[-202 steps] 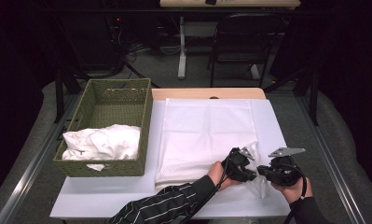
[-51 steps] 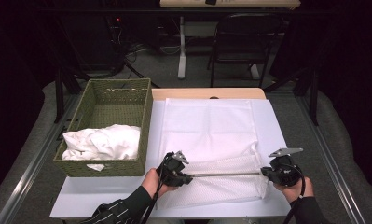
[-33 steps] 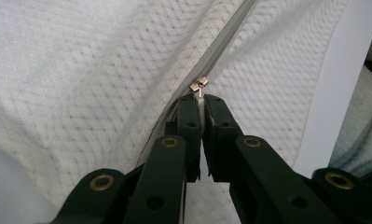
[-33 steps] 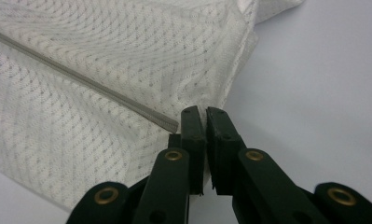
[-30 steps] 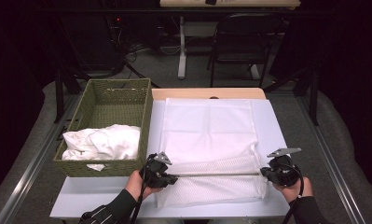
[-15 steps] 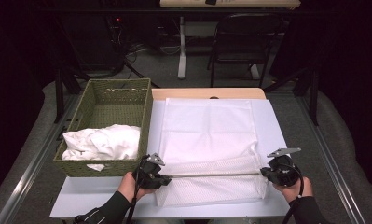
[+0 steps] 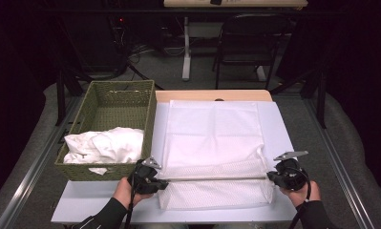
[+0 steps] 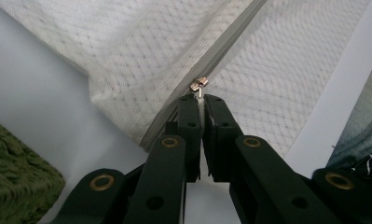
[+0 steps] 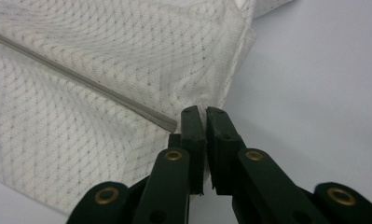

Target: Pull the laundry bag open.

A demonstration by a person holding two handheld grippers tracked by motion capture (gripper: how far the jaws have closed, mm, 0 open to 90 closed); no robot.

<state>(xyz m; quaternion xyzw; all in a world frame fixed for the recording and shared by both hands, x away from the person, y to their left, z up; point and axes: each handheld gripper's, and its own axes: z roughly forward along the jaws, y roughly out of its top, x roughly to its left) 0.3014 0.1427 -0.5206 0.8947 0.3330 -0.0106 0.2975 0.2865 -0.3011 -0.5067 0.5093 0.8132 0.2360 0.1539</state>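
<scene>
Dark surroundings with a chair (image 7: pixel 248 47) and desk legs frame a pale tabletop (image 7: pixel 283 129) on which a white mesh laundry bag (image 7: pixel 212 143) lies flat, filling most of the middle. Across the bag's near part runs a grey zipper (image 7: pixel 216 179), drawn out straight between the two hands. At the zipper's left end the left tool (image 7: pixel 155 183) has its jaws pressed together on the small metal zipper pull (image 8: pixel 199 84), which the left gripper view shows sticking out just past the jaw tips, with mesh spreading away on both sides of the zipper line. At the right end the right tool (image 7: pixel 273 177) pinches the bag's edge; in the right gripper view its jaws are closed on the fabric right beside the zipper's end (image 9: pixel 167 124), the mesh bunched slightly above them. To the left of the bag, close against its side, stands a green woven basket (image 7: pixel 102 100) holding crumpled white cloth (image 7: pixel 104 145) in its near half.
</scene>
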